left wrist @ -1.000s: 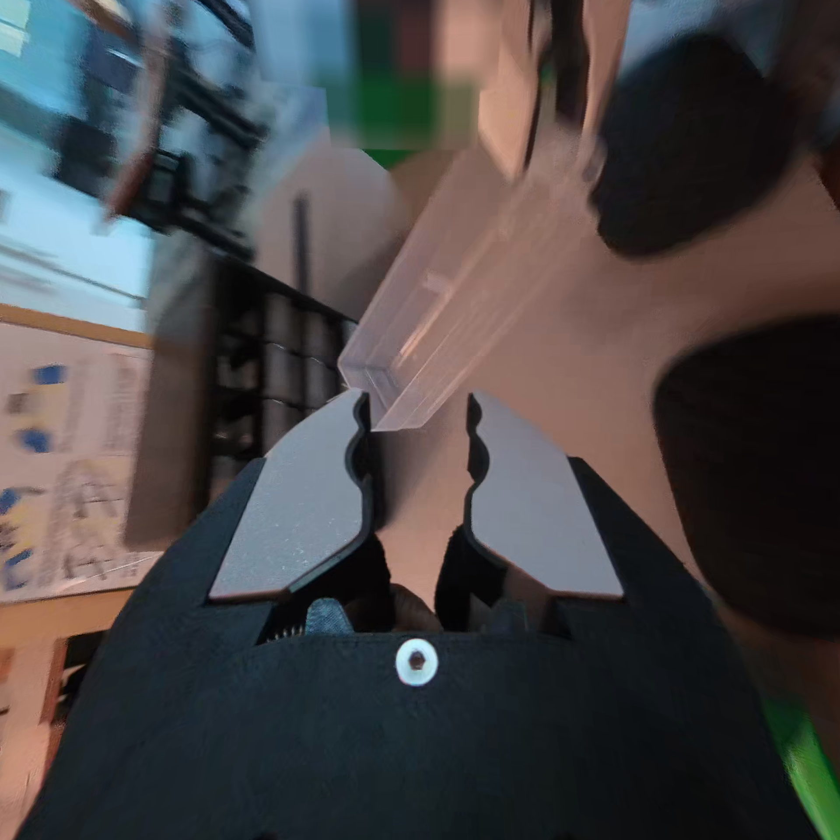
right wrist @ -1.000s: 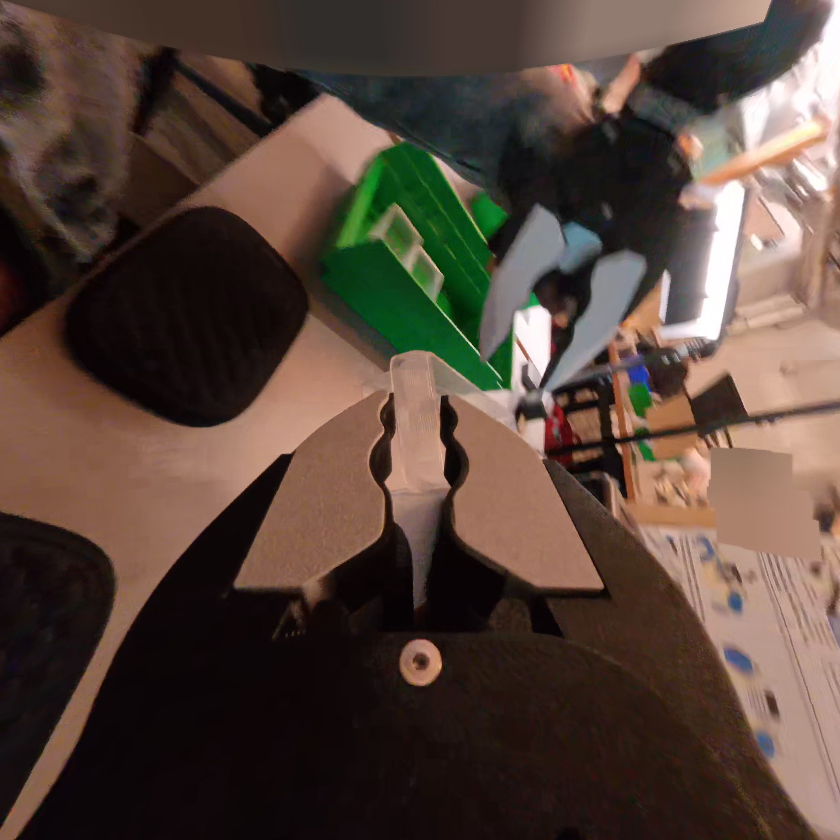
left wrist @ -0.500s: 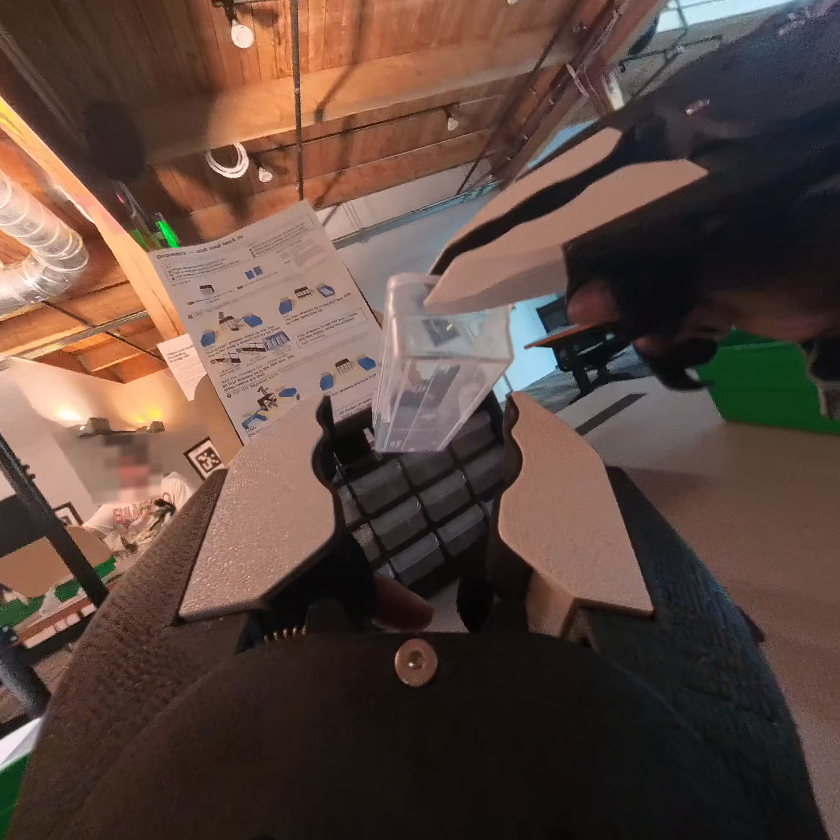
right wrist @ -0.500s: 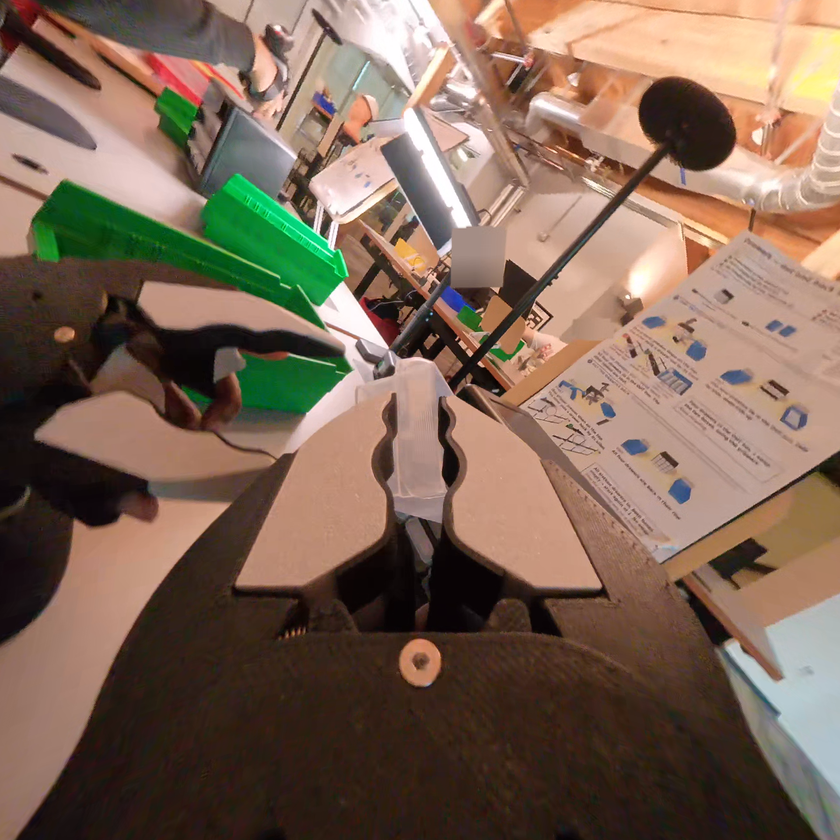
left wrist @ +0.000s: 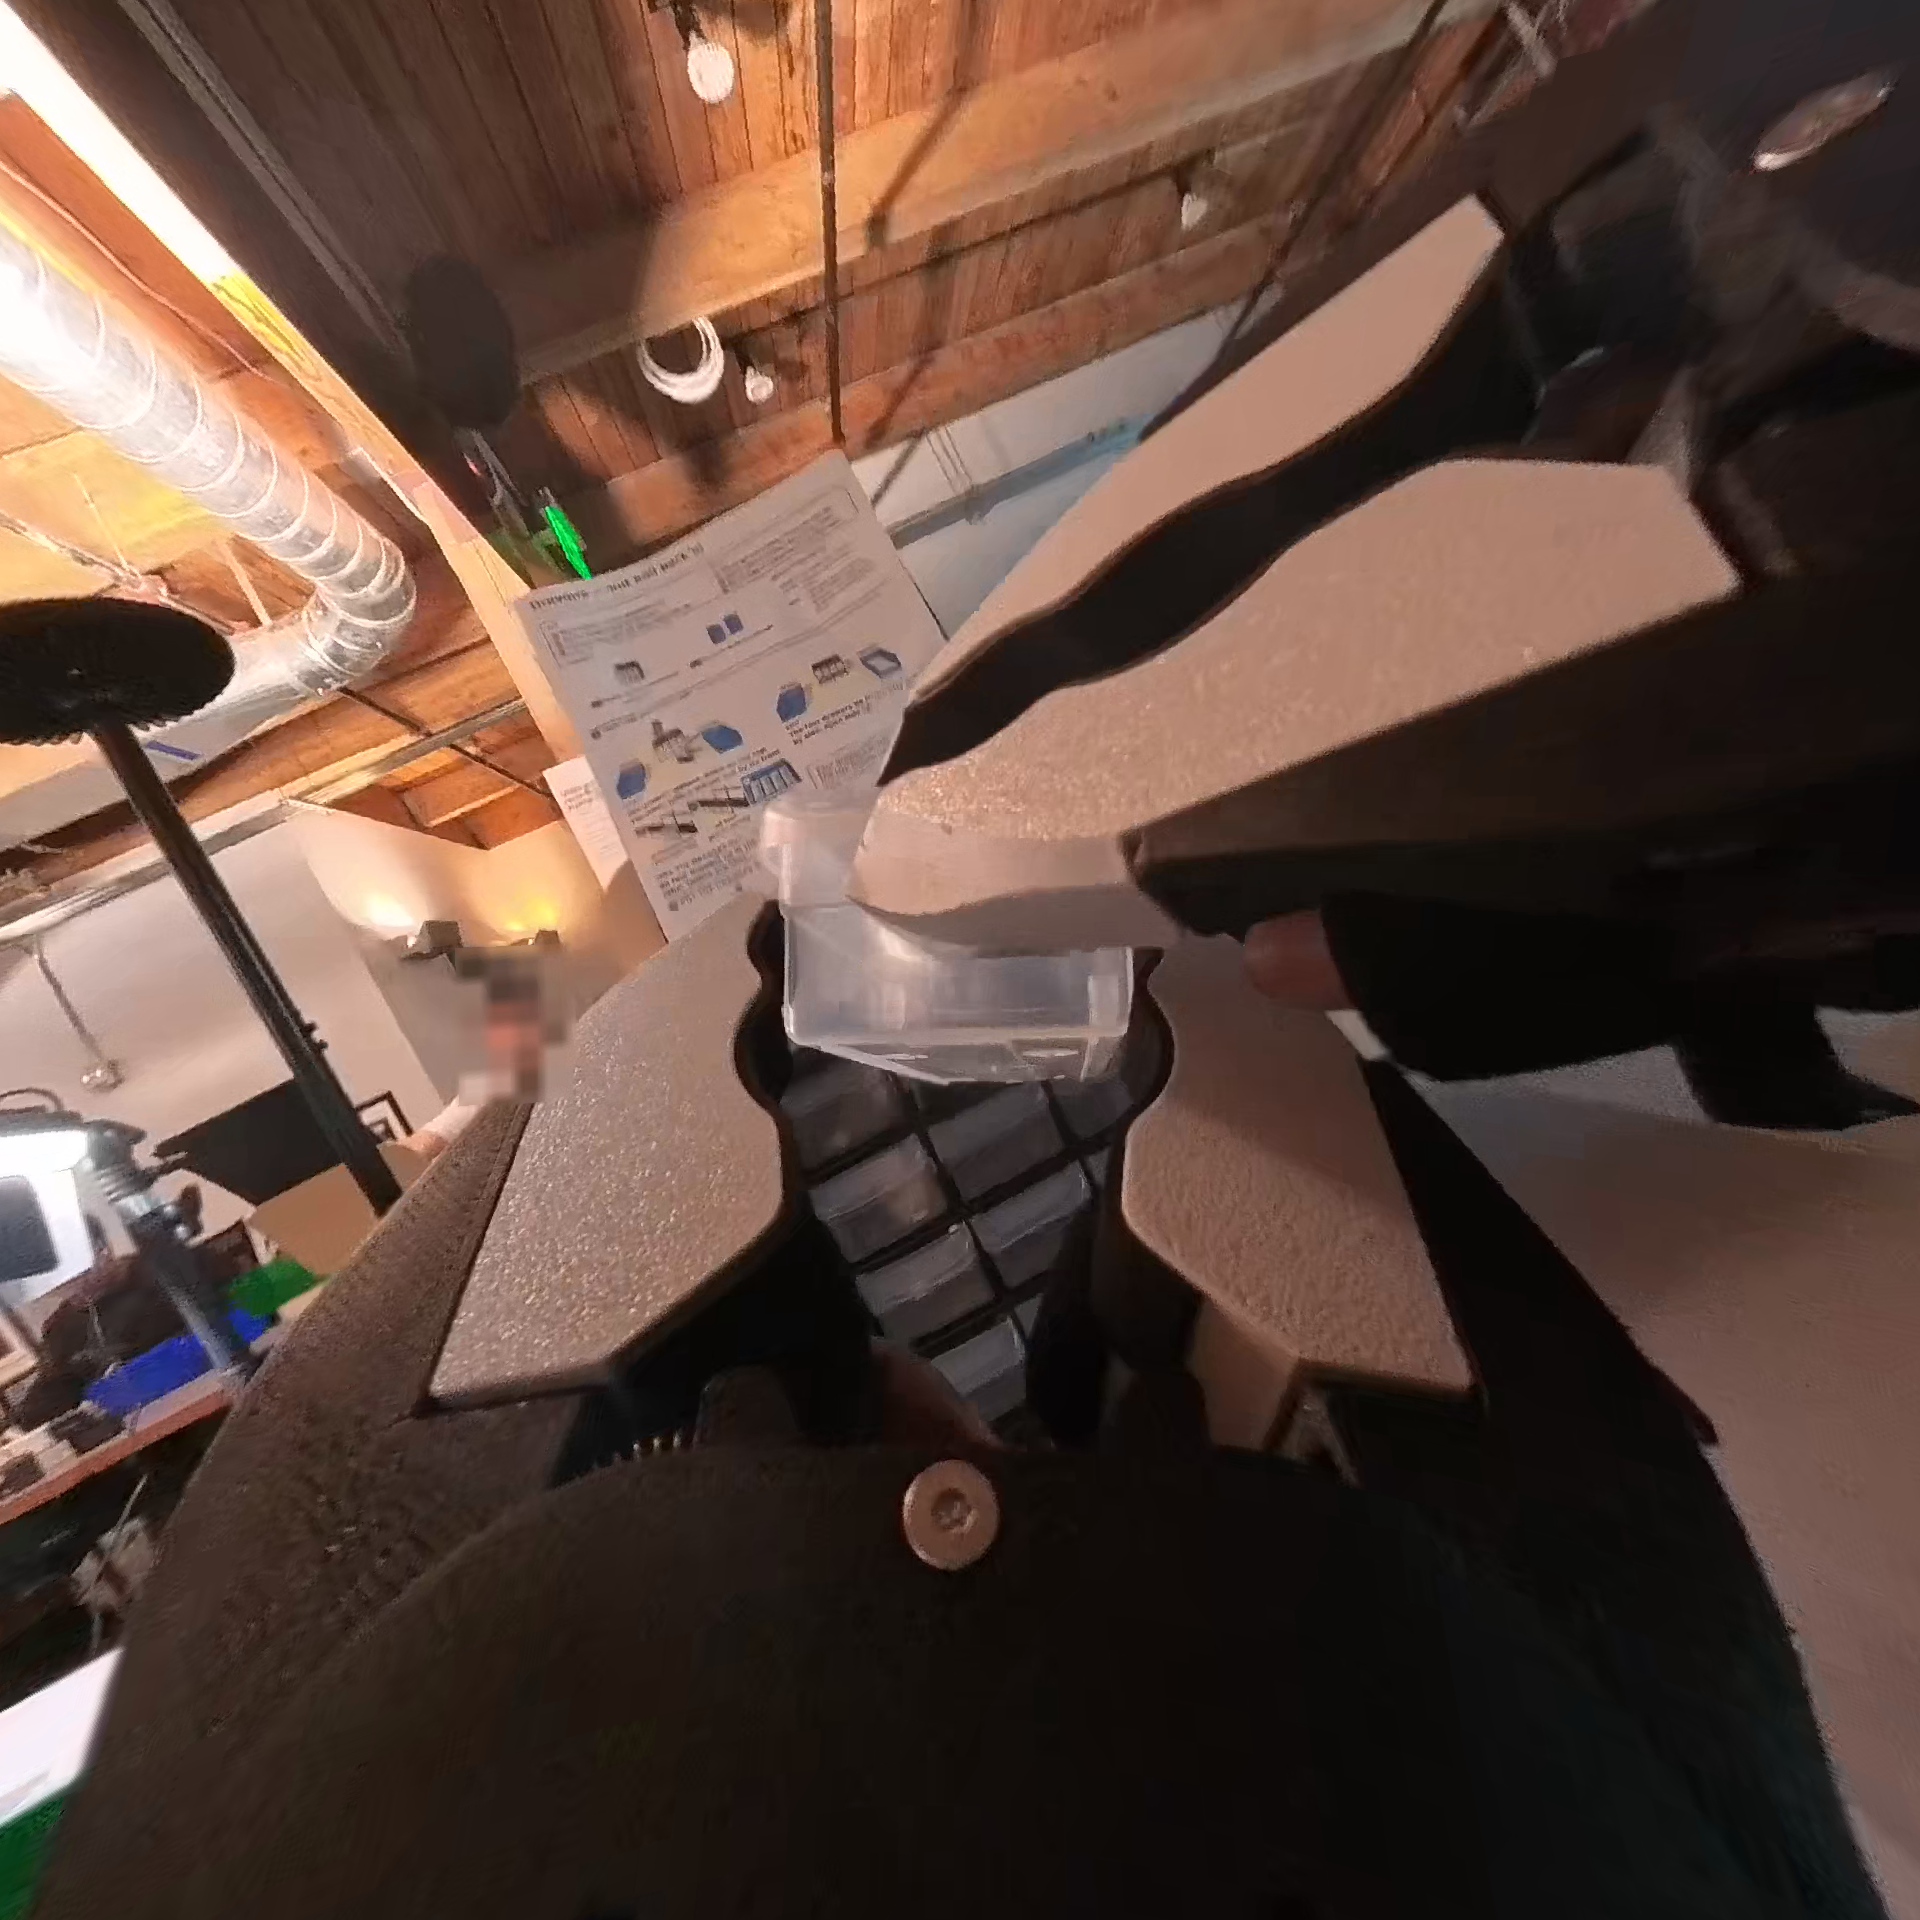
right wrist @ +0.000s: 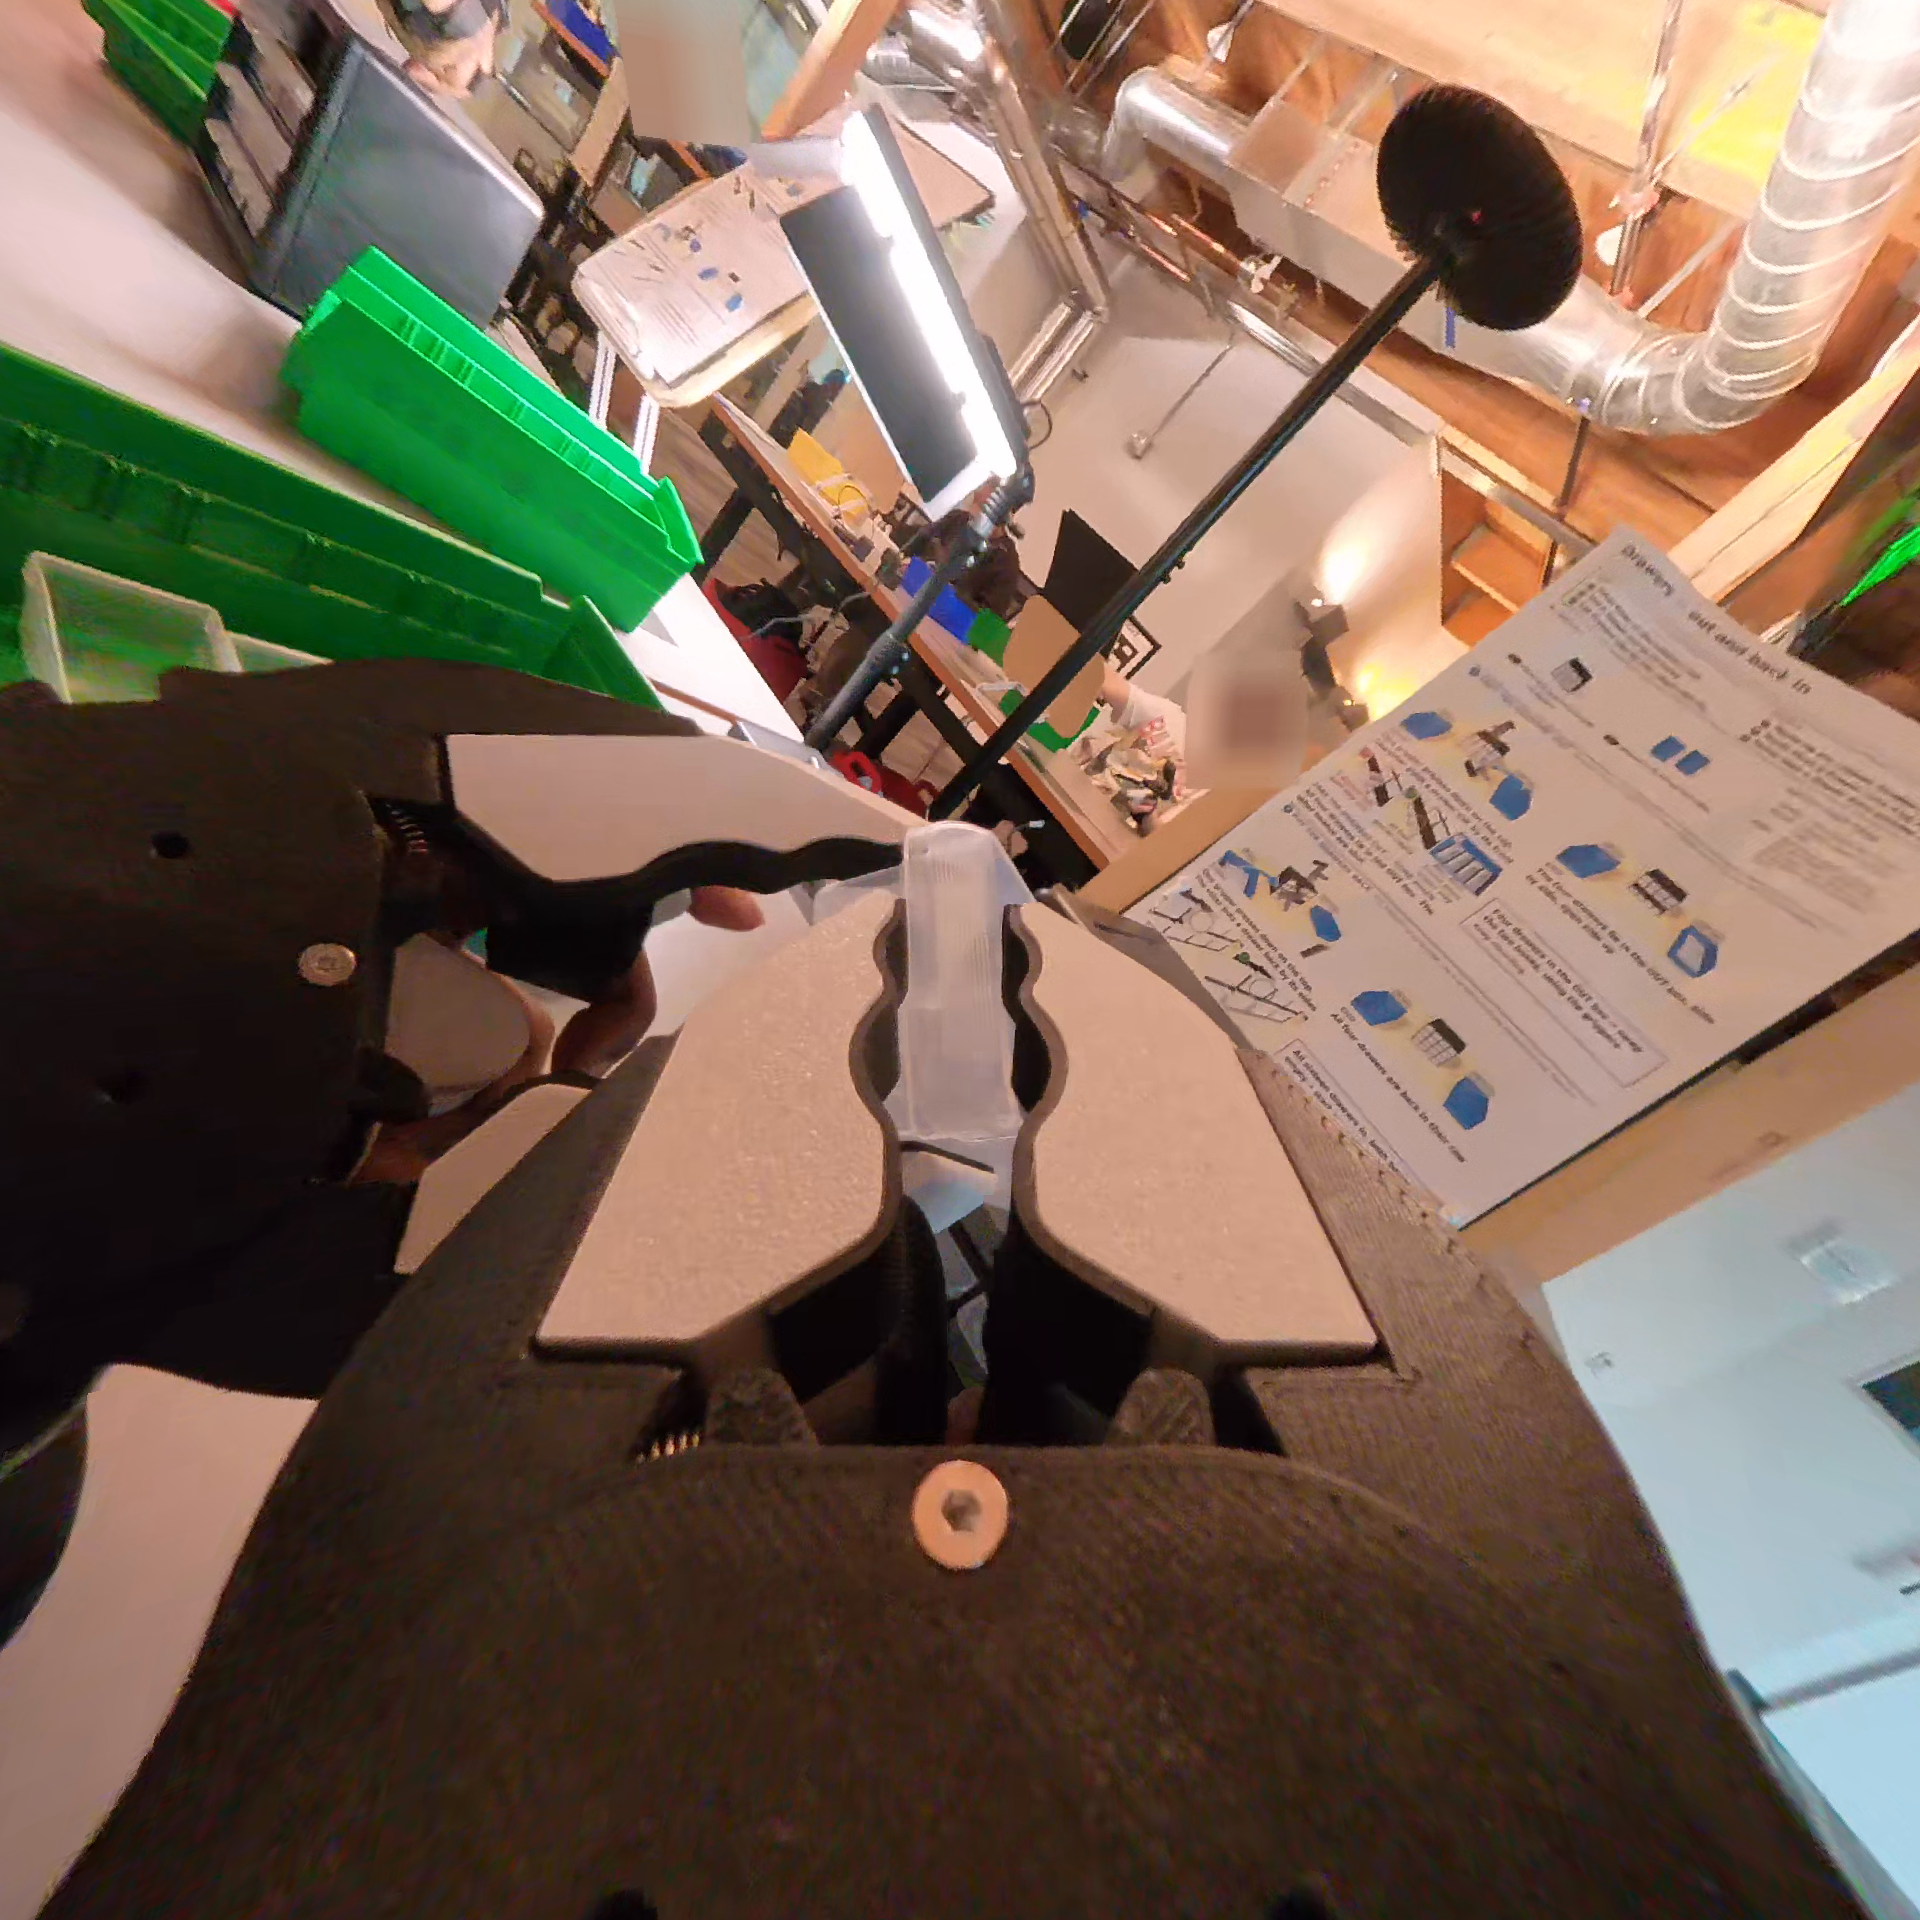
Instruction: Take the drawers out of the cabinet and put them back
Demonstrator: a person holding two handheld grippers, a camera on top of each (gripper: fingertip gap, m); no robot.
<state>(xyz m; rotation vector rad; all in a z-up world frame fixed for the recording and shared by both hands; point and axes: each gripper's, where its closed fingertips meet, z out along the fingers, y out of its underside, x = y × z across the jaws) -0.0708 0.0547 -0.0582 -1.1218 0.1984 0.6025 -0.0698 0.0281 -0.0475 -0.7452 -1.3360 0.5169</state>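
A clear plastic drawer (left wrist: 956, 997) hangs in the air in front of the black cabinet (left wrist: 935, 1174) with its grey drawers. My right gripper (left wrist: 899, 743) comes in from the upper right and is shut on the drawer's front lip. In the right wrist view the lip (right wrist: 951, 997) is pinched between its fingertips (right wrist: 951, 914). My left gripper (left wrist: 951, 940) is open, and the drawer's body lies crosswise between its fingertips. I cannot tell if the fingertips touch it. The left gripper's upper finger (right wrist: 665, 790) reaches the drawer from the left; its lower finger is partly hidden.
Green bins (right wrist: 468, 436) stand on the table at the left, one holding clear drawers (right wrist: 114, 634). An instruction poster (right wrist: 1558, 883) leans behind the cabinet. A black stand with a round head (right wrist: 1475, 208) rises nearby. Pale table top (left wrist: 1662, 1299) lies to the right.
Both grippers swung up from facing the table to facing the cabinet. The right gripper kept the drawer and brought it crosswise between the left fingertips. The left jaws opened wider.
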